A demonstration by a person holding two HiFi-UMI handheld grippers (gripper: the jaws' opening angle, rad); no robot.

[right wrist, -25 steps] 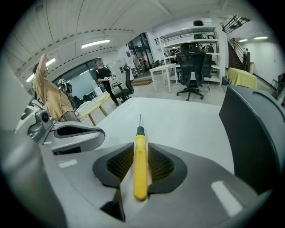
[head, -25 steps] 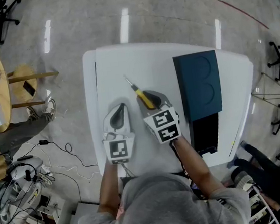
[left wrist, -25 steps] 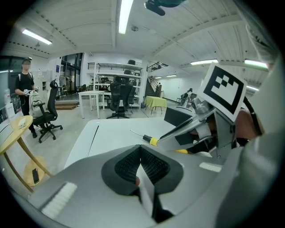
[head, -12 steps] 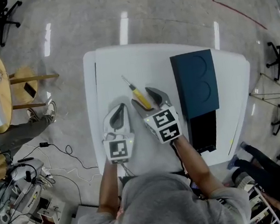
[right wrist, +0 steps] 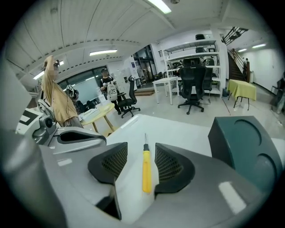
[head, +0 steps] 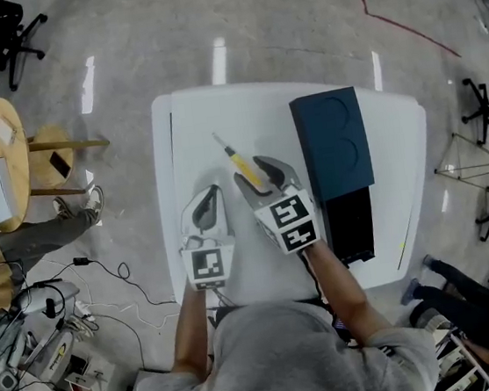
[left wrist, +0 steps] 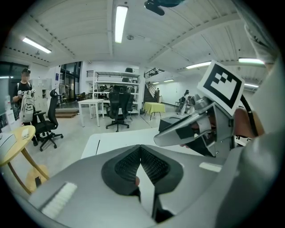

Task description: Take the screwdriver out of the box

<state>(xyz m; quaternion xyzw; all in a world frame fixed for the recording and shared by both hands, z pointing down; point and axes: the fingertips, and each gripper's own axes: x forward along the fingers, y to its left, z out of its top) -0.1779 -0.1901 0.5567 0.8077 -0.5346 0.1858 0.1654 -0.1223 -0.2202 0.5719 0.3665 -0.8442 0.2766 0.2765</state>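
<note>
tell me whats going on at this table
A person holds a claw in each hand over a white table. The yellow-handled screwdriver lies on the table, out of the open dark blue box at the right. The right claw hangs over it, jaws apart and not pressing it; they have just opened wide and eased back slightly. The left claw is shut and empty beside it.

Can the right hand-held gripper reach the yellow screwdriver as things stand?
Probably yes. The screwdriver lies bare on the table, in line between the jaws of the right hand-held gripper, which have just been closing but stand apart, not touching it. Nothing blocks the way.
</note>
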